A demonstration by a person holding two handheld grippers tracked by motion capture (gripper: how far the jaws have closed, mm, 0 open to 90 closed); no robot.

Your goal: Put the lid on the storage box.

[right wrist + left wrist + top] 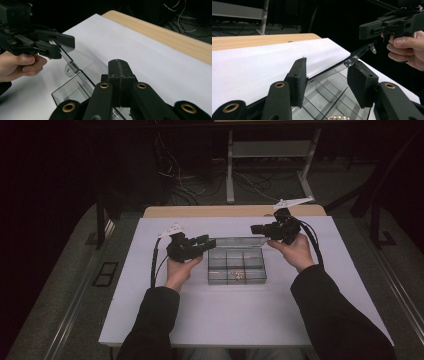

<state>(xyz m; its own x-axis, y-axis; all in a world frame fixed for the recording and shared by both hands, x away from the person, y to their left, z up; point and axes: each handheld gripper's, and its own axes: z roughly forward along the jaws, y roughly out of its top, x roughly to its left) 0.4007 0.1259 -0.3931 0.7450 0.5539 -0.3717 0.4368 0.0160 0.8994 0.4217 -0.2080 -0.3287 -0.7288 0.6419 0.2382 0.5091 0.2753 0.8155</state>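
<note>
White worktop (250, 315) fills mid-frame; the clear compartment box (236, 265) sits at its centre, lid (359, 53) raised. Left claw (204, 241) stands part open around the lid's edge, right claw (259, 228) pinched closed. Next, likely reaching for the trinket (238, 275) inside.

high view looks down over table (150, 320); both tongs views close, sharing clear box (332, 100).
</note>
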